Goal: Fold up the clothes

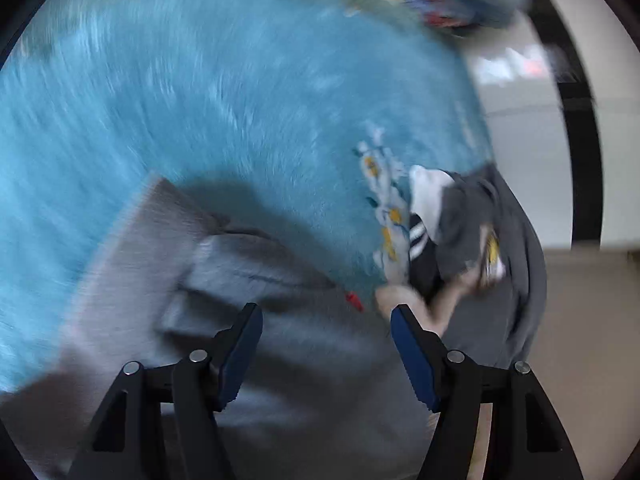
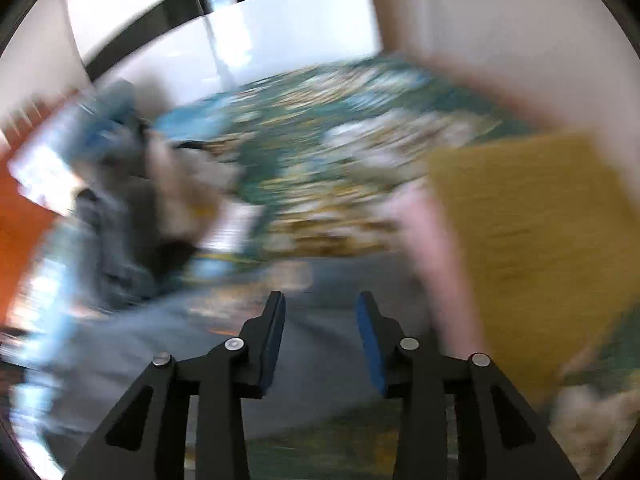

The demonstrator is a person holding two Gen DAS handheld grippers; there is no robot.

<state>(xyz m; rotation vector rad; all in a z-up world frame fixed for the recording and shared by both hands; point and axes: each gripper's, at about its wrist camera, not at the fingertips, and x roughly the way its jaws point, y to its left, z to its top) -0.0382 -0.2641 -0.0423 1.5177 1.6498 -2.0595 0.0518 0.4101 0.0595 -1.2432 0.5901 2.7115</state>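
Grey garment: plain soft knit, lying spread on a teal bed cover, a flap doubled over near its middle, small red tag at one edge. Darker grey clothes heaped just beside it, crumpled, striped cuff showing. Right view: yellow folded piece, flat; rest too blurred.

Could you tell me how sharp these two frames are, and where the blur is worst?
Left wrist: turquoise blanket streaked, grey garment softer, yet left gripper crisp, jaws open. Right wrist: heavier smear across patterned cover and yellow fabric; only right gripper is sharp, open.
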